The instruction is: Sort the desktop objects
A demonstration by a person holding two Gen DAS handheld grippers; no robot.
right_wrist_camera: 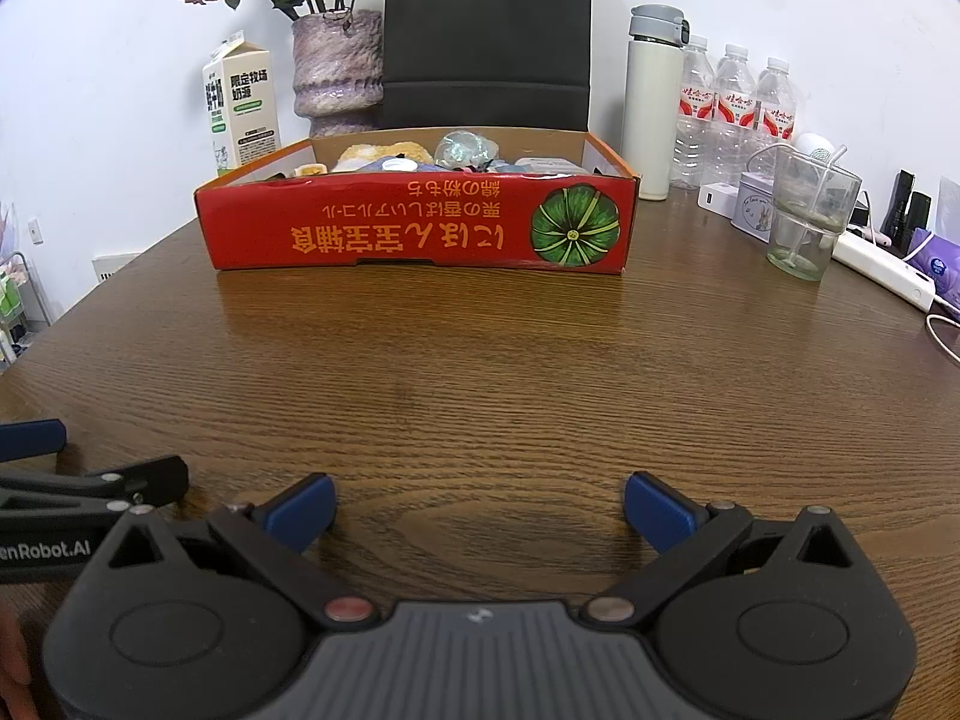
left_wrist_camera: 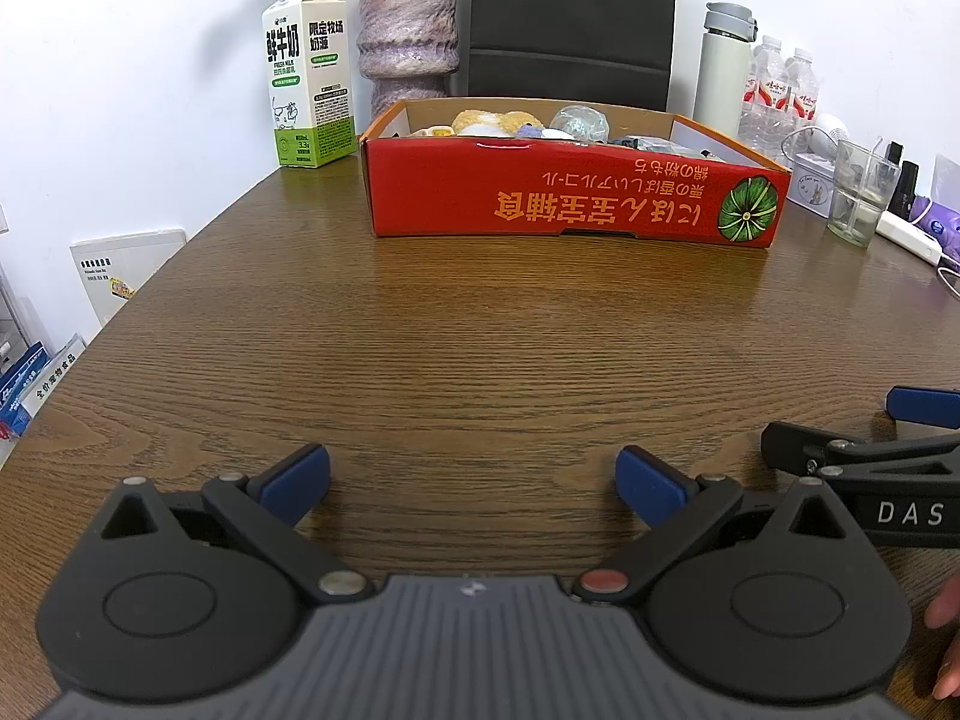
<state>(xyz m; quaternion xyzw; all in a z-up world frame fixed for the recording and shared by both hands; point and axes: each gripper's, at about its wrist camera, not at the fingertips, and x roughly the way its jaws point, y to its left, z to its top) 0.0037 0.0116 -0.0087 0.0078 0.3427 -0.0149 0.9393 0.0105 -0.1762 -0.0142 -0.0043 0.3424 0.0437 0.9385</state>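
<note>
Left wrist view has the left gripper [left_wrist_camera: 473,483] low over the wooden table [left_wrist_camera: 480,348], its blue-padded jaws spread wide with nothing between them. Just to its right sits the right gripper [right_wrist_camera: 480,507], likewise released and empty (its black body and one blue pad show at the edge of the left view). Beyond a bare stretch of tabletop stands the red cardboard box [left_wrist_camera: 570,195], printed with a green pumpkin, and the sorted desktop objects [right_wrist_camera: 420,159] lie heaped inside it, among them something yellow and fluffy and a crumpled clear item. Behind the box are a milk carton [left_wrist_camera: 306,78], a purple vase [left_wrist_camera: 408,36] and a black chair back [left_wrist_camera: 570,18]. Far right stand a white thermos [right_wrist_camera: 651,102], water bottles [right_wrist_camera: 735,114] and a glass cup [right_wrist_camera: 810,210].
</note>
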